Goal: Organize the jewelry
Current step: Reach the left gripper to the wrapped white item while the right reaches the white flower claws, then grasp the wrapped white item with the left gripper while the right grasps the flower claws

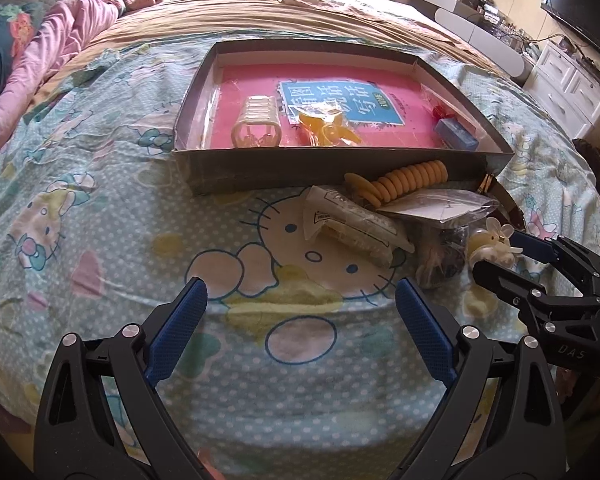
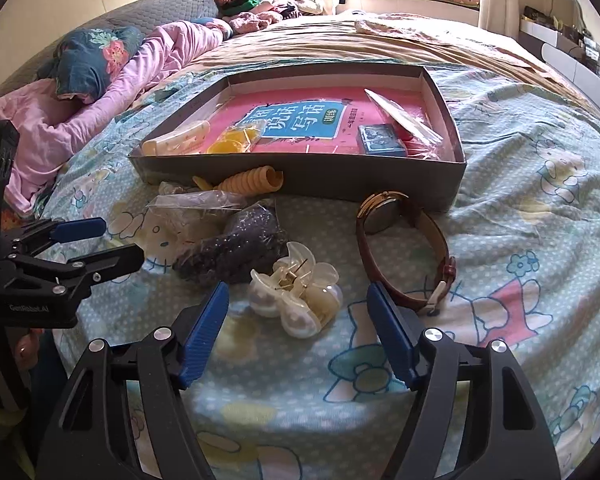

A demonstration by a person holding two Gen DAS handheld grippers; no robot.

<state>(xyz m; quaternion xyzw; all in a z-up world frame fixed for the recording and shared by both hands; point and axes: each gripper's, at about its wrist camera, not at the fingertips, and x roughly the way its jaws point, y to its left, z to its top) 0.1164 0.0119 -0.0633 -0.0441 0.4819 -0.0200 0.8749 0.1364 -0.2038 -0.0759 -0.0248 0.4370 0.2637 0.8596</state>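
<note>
cream hair clip (image 2: pixel 296 300) sits ahead of right gripper (image 2: pixel 298 322), fingers apart, nothing held. left gripper (image 1: pixel 302 300) fingers apart too. rounded shell could squirt off pads on soft bed (image 2: pixel 500 208).

Your left gripper (image 1: pixel 302 292) points down at a slant, its jaws spread wide with nothing between the blue pads (image 1: pixel 176 330). Your right gripper (image 2: pixel 298 300) tilts down the same way, jaws apart and gripping nothing. Seen from each other's cameras, both sit low, side by side. Fingertips (image 2: pixel 22 350) of your left hand show under its gripper.
</note>
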